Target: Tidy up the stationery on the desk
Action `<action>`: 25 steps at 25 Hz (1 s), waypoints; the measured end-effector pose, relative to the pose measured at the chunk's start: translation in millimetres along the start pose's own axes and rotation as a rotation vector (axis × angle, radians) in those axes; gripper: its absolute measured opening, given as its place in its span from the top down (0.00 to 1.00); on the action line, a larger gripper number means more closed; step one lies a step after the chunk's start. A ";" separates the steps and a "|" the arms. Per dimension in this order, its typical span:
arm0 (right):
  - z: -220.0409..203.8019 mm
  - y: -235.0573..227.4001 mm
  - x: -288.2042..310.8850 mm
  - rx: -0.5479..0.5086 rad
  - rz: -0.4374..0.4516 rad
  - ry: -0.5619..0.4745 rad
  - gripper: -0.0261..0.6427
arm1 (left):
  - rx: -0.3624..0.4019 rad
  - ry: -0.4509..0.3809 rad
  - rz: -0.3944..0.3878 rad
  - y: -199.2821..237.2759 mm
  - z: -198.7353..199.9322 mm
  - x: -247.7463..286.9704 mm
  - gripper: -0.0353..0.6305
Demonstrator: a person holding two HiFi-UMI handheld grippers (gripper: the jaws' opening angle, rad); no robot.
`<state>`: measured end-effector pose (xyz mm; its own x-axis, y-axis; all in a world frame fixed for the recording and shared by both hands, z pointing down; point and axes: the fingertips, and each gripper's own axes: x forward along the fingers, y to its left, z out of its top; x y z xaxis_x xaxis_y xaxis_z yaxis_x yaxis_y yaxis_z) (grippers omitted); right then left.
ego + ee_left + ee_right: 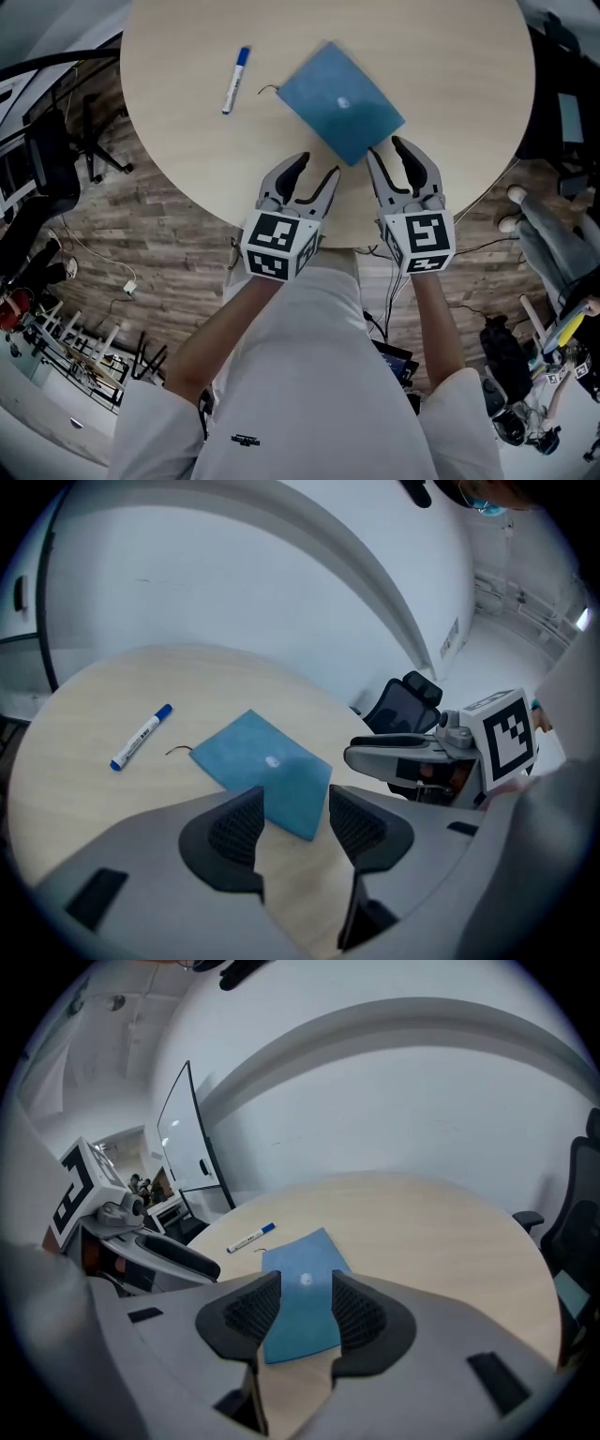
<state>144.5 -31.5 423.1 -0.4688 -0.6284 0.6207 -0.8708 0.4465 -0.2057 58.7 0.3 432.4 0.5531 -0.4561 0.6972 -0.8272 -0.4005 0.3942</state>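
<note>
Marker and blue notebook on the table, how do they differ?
The marker is slim, white with a blue cap; the blue notebook is broad, flat, all blue. The marker lies farther out; the notebook reaches nearer the person's edge. Both rest on the round table.

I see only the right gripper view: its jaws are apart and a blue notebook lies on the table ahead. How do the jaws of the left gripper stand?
Observer: In the left gripper view, the left gripper has its jaws apart, and they hold nothing.
Operator: Where is the notebook relative to both grippers?
Observer: In the head view, the near corner of the blue notebook points into the gap between the left gripper and the right gripper. Neither one grips it.
Operator: What is below the table?
Observer: The head view shows a wood-plank floor under the near edge of the table.
</note>
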 end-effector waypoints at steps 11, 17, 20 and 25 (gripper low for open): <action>-22.3 -37.8 39.9 -0.039 0.025 0.058 0.64 | -0.098 0.003 0.036 15.6 -21.6 45.4 0.59; -32.1 -52.7 62.9 -0.059 0.036 0.092 0.61 | -0.127 0.000 0.065 26.4 -27.0 63.0 0.59; -37.7 -58.3 71.8 -0.062 0.037 0.114 0.60 | -0.152 0.010 0.071 31.2 -31.6 71.6 0.59; -48.4 -60.0 83.5 -0.109 0.079 0.150 0.60 | -0.160 0.032 0.080 35.7 -38.7 86.9 0.58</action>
<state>164.8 -79.9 523.9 -0.5004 -0.4907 0.7133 -0.8073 0.5621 -0.1797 73.4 -22.8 530.3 0.4832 -0.4548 0.7481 -0.8753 -0.2309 0.4250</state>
